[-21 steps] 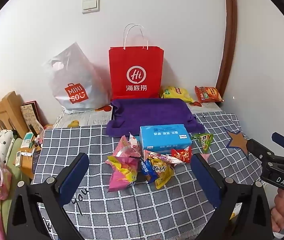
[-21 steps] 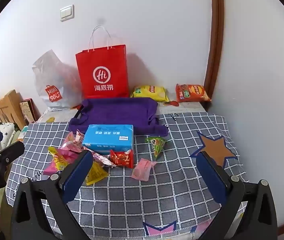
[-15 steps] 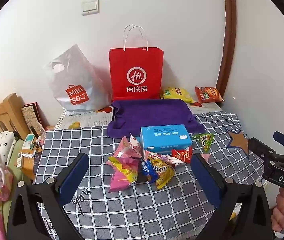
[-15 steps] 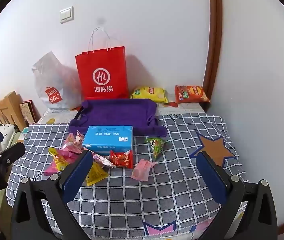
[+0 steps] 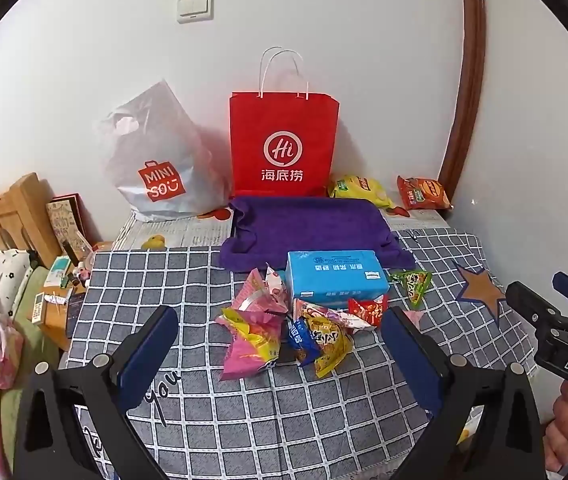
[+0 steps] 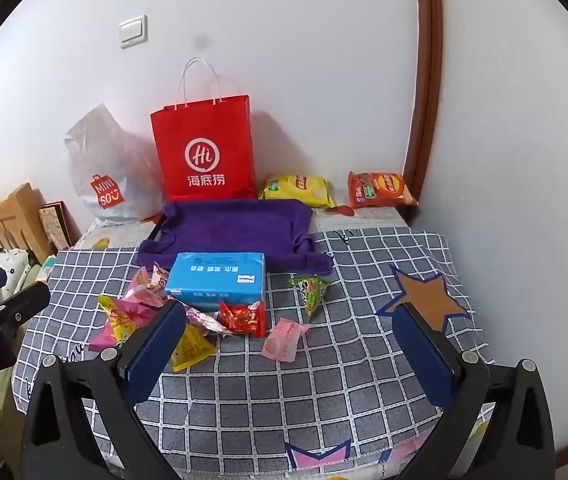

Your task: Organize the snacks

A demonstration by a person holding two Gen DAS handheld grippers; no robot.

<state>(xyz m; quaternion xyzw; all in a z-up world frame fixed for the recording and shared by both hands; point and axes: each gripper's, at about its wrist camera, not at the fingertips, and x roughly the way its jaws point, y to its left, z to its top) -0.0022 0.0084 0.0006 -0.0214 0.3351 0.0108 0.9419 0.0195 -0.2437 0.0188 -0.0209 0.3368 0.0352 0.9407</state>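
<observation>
Snacks in small crinkly foil and plastic packets [image 5: 295, 332] lie in a loose heap on the grey checked cloth [image 5: 284, 420], just in front of a light blue rectangular pack of tissues [image 5: 335, 278]. I judge them very light, soft and a little slippery; the film bends easily, and what is inside may crumble if I press hard. The best place to take one is across its flat middle or on a sealed end, with a gentle squeeze.

My left gripper [image 5: 280, 344] is wide open and holds nothing. The heap lies between its two blue fingers [image 5: 148, 348] and a little beyond their tips, so it is not touched yet. The pink and yellow packet [image 5: 250, 340] is the nearest to me; the yellow packet with blue [image 5: 323, 340] lies beside it.

My right gripper [image 6: 289, 344] is also spread fully and empty. The small pale pink packet [image 6: 284, 338] lies alone between its fingers, just beyond the tips. The red shiny packet [image 6: 242, 317] lies further on, towards the left finger, against the blue pack. The green cone-shaped packet [image 6: 311, 290] is further, well apart from the fingers. A yellow packet [image 6: 190, 346] lies just beside the left finger and is partly hidden by it.

The pale pink one, being alone, seems the easiest to pinch without disturbing the others.
</observation>
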